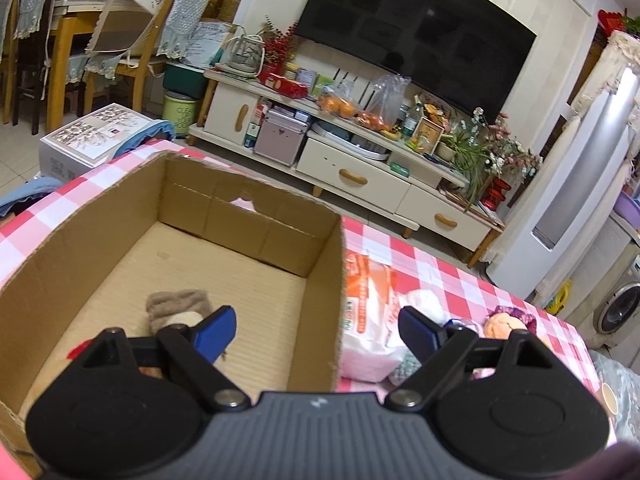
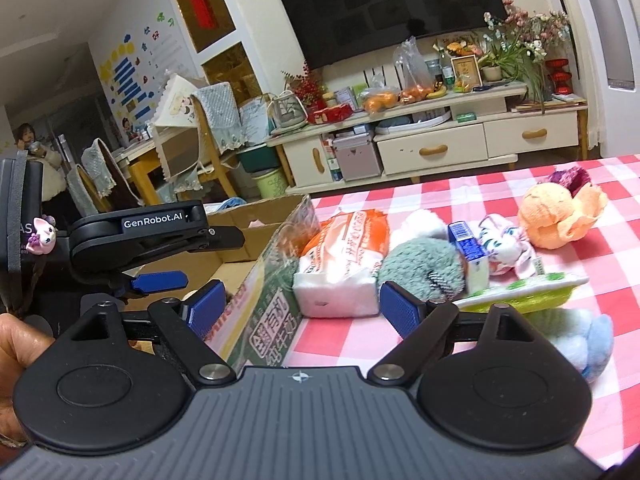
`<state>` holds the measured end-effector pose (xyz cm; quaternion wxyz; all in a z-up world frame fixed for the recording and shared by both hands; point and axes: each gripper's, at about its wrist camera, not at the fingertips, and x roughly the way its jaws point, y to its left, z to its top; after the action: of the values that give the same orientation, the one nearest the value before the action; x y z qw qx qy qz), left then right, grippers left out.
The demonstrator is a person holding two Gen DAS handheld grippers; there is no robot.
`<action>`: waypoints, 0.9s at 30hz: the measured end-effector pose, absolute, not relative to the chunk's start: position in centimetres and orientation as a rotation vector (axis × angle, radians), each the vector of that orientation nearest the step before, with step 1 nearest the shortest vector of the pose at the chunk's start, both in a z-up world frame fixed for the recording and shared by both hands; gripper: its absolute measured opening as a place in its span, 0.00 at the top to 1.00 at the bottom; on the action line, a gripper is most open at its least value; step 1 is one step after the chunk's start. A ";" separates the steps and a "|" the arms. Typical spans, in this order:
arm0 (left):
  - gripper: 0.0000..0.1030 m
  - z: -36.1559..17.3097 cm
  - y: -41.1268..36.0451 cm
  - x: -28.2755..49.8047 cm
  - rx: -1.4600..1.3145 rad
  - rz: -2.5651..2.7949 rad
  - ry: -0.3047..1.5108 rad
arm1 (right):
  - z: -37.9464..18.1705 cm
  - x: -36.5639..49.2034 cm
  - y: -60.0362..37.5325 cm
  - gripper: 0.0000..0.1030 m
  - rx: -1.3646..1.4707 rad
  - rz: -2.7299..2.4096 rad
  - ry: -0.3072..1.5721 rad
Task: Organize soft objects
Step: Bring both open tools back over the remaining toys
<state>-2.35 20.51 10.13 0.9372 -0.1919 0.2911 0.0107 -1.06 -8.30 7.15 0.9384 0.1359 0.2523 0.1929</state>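
Over on the left, an open brown cardboard box [image 1: 256, 264] sits on the table's red-and-white checked cloth [image 1: 452, 280], and a small brownish-grey woolly soft item [image 1: 176, 306] lies on its corrugated floor near the front. The left gripper [image 1: 316, 326] hangs above the box's right wall, its blue-padded jaws spread wide with nothing between them; one pad is over the box, the other over the tabletop. Just right of that wall lies a soft pack of tissues in orange-and-white wrapping [image 2: 344, 256], touching the box. The right gripper [image 2: 300, 306] sits low in front of it, jaws likewise wide apart and empty, straddling the box's printed outer wall and the tissue pack. Next comes a teal fuzzy plush [image 2: 420, 264], then a small blue-and-white carton [image 2: 472, 256] leaning upright against it, and a white patterned cloth toy [image 2: 508, 248]. A flat green-edged packet [image 2: 528, 288] lies in front. Farthest right is an orange crinkled fabric ball [image 2: 556, 216], with a pale blue fluffy piece [image 2: 588, 340] near the table's front edge.
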 end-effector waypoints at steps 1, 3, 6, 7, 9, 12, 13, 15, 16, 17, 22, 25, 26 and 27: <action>0.14 10.2 20.3 -2.4 -0.389 0.017 0.594 | 7.1 -1.1 -8.4 0.00 0.280 0.389 0.513; 0.14 10.2 19.7 -2.4 -0.379 0.010 0.593 | 7.2 -1.1 -8.6 0.00 0.285 0.381 0.507; 0.14 10.2 18.9 -2.5 -0.366 -0.006 0.593 | 7.1 -1.1 -8.9 0.00 0.292 0.367 0.501; 0.14 10.2 18.6 -2.5 -0.361 -0.010 0.594 | 7.0 -1.1 -9.0 0.00 0.293 0.362 0.500; 0.14 10.2 18.0 -2.5 -0.349 -0.018 0.593 | 6.9 -1.0 -9.2 0.00 0.298 0.353 0.499; 0.14 10.1 17.3 -2.5 -0.330 -0.024 0.593 | 6.9 -1.0 -9.4 0.00 0.305 0.342 0.497; 0.14 10.1 17.1 -2.5 -0.326 -0.025 0.594 | 6.8 -1.0 -9.4 0.00 0.307 0.339 0.496; 0.14 10.1 16.9 -2.5 -0.322 -0.030 0.594 | 6.8 -1.0 -9.6 0.00 0.311 0.332 0.494; 0.14 10.1 16.6 -2.4 -0.320 -0.033 0.595 | 6.8 -1.1 -9.6 0.00 0.313 0.328 0.493; 0.14 10.1 16.3 -2.4 -0.316 -0.036 0.594 | 6.8 -1.1 -9.6 0.00 0.315 0.325 0.491; 0.14 10.1 14.8 -2.5 -0.291 -0.054 0.600 | 6.7 -1.5 -9.8 0.00 0.324 0.298 0.482; 0.14 10.0 13.8 -2.5 -0.277 -0.068 0.601 | 6.6 -1.7 -9.9 0.00 0.334 0.281 0.479; 0.14 10.0 13.5 -2.5 -0.270 -0.073 0.603 | 6.6 -1.7 -10.0 0.00 0.337 0.276 0.478; 0.14 9.9 13.2 -2.5 -0.263 -0.078 0.604 | 6.6 -1.8 -10.1 0.00 0.339 0.272 0.476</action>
<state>-2.49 13.16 9.95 0.9455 -0.1292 0.2965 -0.0383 -1.78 -10.09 6.62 0.9485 0.1667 0.2339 0.1334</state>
